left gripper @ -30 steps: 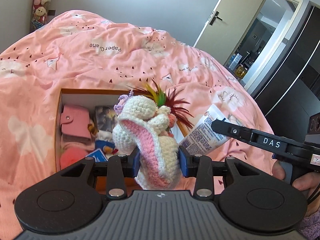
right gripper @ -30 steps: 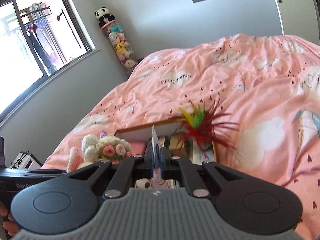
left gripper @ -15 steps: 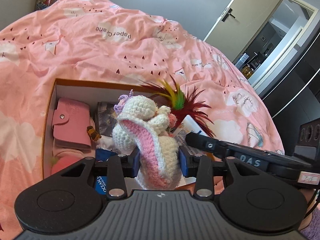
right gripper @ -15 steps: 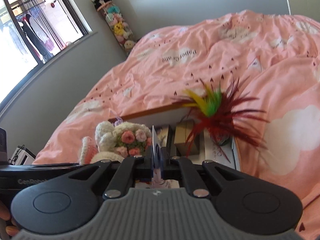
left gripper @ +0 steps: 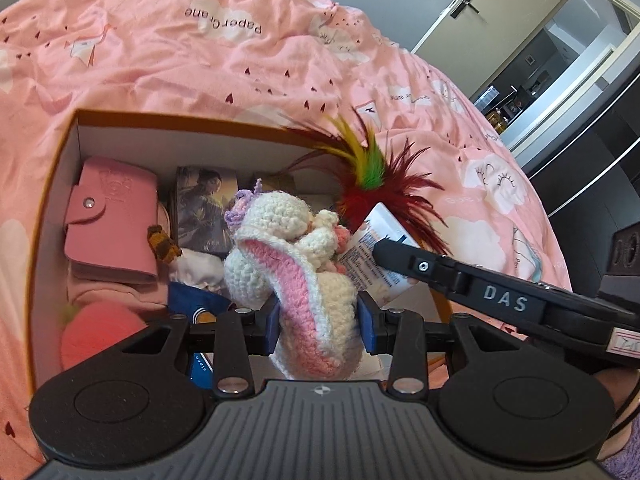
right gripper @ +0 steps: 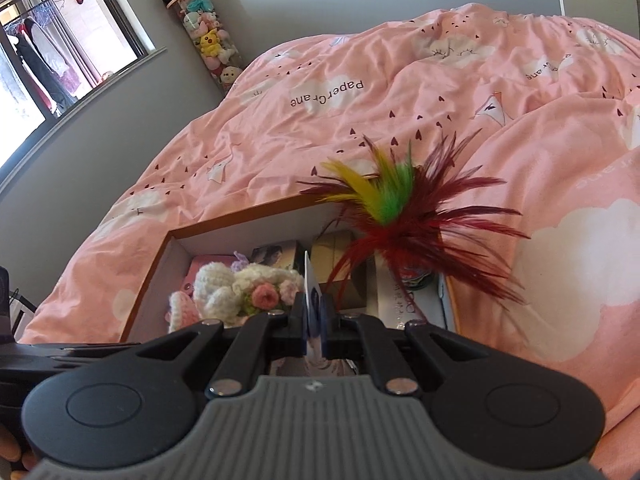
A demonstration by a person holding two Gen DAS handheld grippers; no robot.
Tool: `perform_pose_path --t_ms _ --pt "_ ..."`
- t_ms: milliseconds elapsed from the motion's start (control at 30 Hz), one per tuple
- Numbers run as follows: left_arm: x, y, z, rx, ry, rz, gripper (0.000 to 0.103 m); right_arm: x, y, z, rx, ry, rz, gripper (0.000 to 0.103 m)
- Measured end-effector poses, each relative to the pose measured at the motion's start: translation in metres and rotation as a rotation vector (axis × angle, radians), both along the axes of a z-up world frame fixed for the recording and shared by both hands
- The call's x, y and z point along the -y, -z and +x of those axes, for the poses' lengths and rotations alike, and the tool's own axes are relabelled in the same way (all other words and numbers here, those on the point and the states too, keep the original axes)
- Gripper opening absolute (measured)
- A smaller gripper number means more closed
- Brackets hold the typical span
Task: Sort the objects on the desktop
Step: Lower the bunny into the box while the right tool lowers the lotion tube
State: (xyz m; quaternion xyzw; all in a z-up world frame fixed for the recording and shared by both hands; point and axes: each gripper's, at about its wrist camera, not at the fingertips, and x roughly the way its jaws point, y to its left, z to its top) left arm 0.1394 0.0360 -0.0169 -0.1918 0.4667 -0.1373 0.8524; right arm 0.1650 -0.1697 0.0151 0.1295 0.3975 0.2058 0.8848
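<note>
The left gripper [left gripper: 318,318] is clamped on a crocheted doll [left gripper: 296,272], both blue pads pressed against the doll's lower body, with the doll's head at 12 o'clock from the jaws. The doll hangs over the open box [left gripper: 52,184], which rests on the pink quilt [left gripper: 200,52]. The right gripper [right gripper: 315,320] is closed on the flat end of a white tube [right gripper: 309,280], seen edge-on in the right wrist view; in the left wrist view the tube [left gripper: 376,256] sits at 3 o'clock from the doll, just beside it, above the box's right portion. A feather toy [left gripper: 372,184] stands at 1 o'clock from the doll, its red, yellow and green plumes rising past the box's far rim. Inside the box, a pink wallet [left gripper: 112,220] lies at 10 o'clock from the doll near the left wall, a picture card [left gripper: 204,208] lies at 11 o'clock, and a red round item [left gripper: 100,332] lies at 9 o'clock from the jaws by the near-left corner; it is too blurred to identify. In the right wrist view the doll [right gripper: 248,288] appears at 10 o'clock from the right jaws. Whether either held item touches the box contents cannot be told.
</note>
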Motion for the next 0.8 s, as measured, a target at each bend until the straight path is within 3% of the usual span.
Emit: perform_pose_path --t_ms 200,400,567,800 --pt "0.005 0.020 0.004 -0.035 0.006 0.024 0.044 0.004 0.005 0.004 -0.004 0.016 -0.012 0.006" --pt "0.020 0.031 0.008 -0.075 0.038 0.148 0.045 0.003 0.008 0.003 -0.007 0.012 -0.023 0.006" --pt "0.029 0.043 0.011 -0.120 0.057 0.205 0.046 0.008 0.007 -0.001 -0.005 0.023 -0.025 0.006" --pt "0.028 0.052 0.016 -0.168 0.068 0.179 0.051 0.013 0.006 -0.004 0.000 0.033 -0.055 0.006"
